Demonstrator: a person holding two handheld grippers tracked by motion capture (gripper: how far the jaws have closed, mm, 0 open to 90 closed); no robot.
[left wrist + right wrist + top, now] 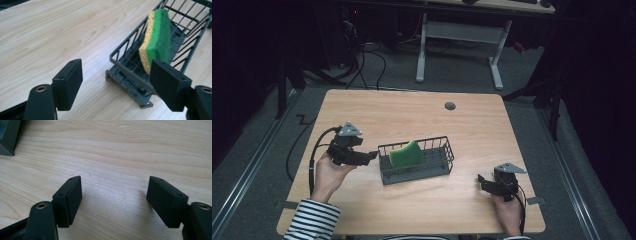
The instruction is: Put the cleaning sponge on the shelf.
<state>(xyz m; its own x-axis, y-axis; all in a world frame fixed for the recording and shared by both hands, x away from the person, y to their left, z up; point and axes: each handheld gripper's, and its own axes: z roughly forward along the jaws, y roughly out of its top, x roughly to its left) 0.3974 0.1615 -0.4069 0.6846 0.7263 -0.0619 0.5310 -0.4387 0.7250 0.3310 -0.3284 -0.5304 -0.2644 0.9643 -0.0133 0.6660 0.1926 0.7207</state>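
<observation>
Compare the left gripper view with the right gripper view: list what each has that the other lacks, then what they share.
Left gripper view alone: the green and yellow sponge leaning on edge inside the dark wire basket, just ahead of the open left gripper.
Right gripper view alone: a dark corner piece at upper left, too cropped to identify, beyond the open right gripper.
Both: black jaws set apart over the wooden table.

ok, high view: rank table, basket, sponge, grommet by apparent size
1. table
2. basket
3. sponge
4. grommet

The grommet lies farther from the camera, but the gap is too big to change the order.
</observation>
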